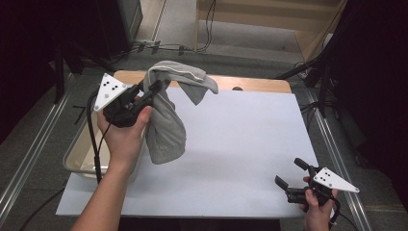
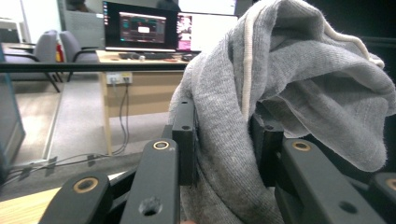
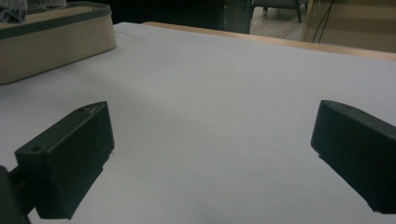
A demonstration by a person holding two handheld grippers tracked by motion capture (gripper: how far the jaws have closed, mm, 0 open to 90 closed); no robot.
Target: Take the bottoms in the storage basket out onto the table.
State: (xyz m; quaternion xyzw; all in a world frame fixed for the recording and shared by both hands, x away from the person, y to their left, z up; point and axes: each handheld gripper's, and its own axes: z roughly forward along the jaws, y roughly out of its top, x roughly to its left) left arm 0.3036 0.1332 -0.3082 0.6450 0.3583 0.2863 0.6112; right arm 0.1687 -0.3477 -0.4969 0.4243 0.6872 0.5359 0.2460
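left gripper (image 1: 155,88): clamped on grey towel (image 1: 166,125), lifted over the table's left part
towel: draped over the jaws, its tail hanging
right gripper (image 1: 291,173): jaws apart, nothing between, low over white sheet (image 1: 231,144)
tub (image 1: 77,159): at the left edge; contents hidden

Bare forearms, no sleeves; black two-jaw left gripper (image 1: 155,88) and right gripper (image 1: 291,172), each with dotted grey triangular plate, black cable.
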